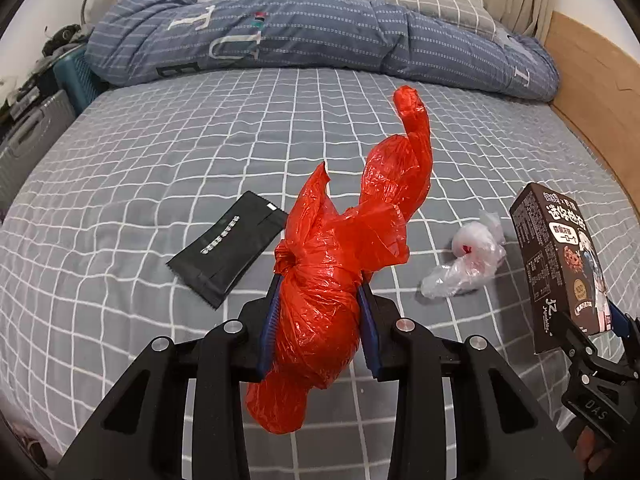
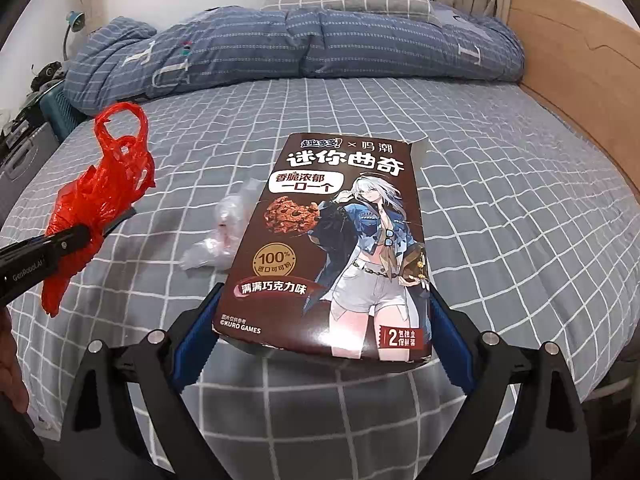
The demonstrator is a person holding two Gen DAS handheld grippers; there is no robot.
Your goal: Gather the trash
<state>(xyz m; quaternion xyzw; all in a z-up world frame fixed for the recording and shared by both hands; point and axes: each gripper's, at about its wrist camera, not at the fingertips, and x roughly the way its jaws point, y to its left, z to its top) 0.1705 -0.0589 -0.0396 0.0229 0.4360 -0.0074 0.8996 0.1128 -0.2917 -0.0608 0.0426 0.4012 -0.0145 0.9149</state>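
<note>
Up close in the left wrist view, the left hand-held gripper (image 1: 320, 300) squeezes a crumpled red plastic bag (image 1: 340, 248) between its two blue pads, and the bag sticks up above the bed (image 1: 160, 152). A flat black packet (image 1: 228, 248) lies on the gray checked sheet just to the left of the bag. A scrunched clear plastic wrapper (image 1: 468, 260) lies on the sheet to the right. Farther right, the right hand-held gripper (image 1: 600, 336) holds a brown cookie box (image 1: 560, 264) up off the bed. A blue quilt (image 1: 300, 32) is bunched at the far end. In the right wrist view, the right hand-held gripper (image 2: 324, 320) is closed on the cookie box (image 2: 336, 240), pinching its bottom sides. The clear plastic wrapper (image 2: 216, 240) lies on the bed (image 2: 520, 200) just left of the box. At the far left, the left hand-held gripper (image 2: 116, 220) grips the red plastic bag (image 2: 96, 200).
</note>
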